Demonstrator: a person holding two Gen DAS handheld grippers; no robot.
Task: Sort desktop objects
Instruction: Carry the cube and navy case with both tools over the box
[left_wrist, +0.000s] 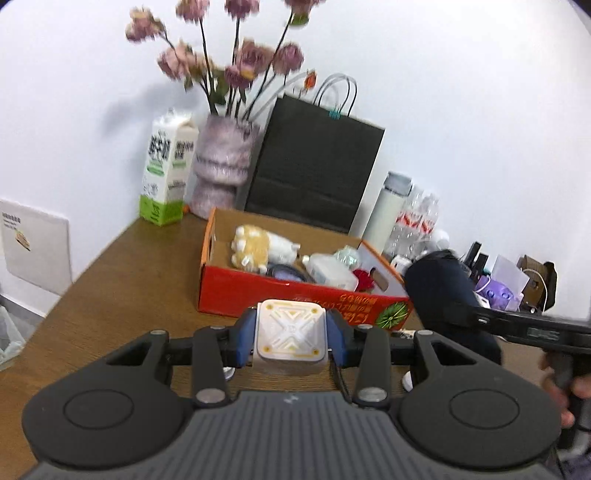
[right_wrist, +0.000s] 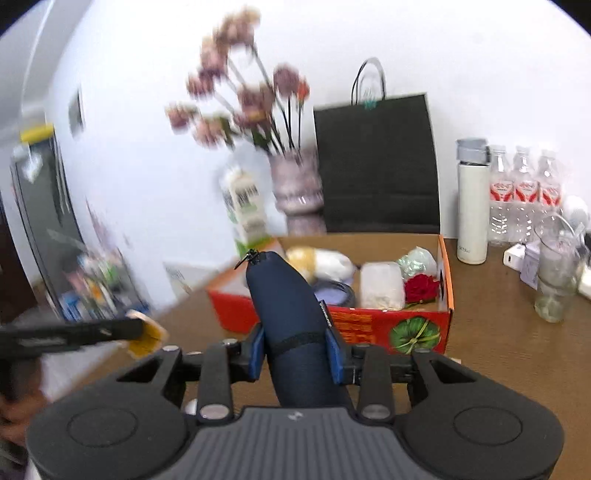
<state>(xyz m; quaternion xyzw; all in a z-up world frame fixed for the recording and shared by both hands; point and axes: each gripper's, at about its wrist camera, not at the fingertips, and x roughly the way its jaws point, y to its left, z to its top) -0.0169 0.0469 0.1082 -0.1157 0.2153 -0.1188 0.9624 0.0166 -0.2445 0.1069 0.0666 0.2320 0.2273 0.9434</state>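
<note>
My left gripper (left_wrist: 292, 341) is shut on a white square box with a yellow cross pattern (left_wrist: 290, 336), held above the wooden desk (left_wrist: 122, 288). My right gripper (right_wrist: 298, 350) is shut on a dark navy folded umbrella (right_wrist: 291, 314); the same umbrella (left_wrist: 443, 295) shows at the right of the left wrist view. Both point toward a red cardboard box (left_wrist: 295, 295) (right_wrist: 406, 325) that holds a plush toy (left_wrist: 258, 245), a white pouch (right_wrist: 380, 284), a red flower (right_wrist: 421, 288) and other small items.
Behind the box stand a milk carton (left_wrist: 166, 173), a pink vase of flowers (left_wrist: 225, 166) and a black paper bag (left_wrist: 317, 166). To the right are a white flask (right_wrist: 471, 206), water bottles (right_wrist: 524, 195), a glass (right_wrist: 554, 273) and small clutter (left_wrist: 498, 288).
</note>
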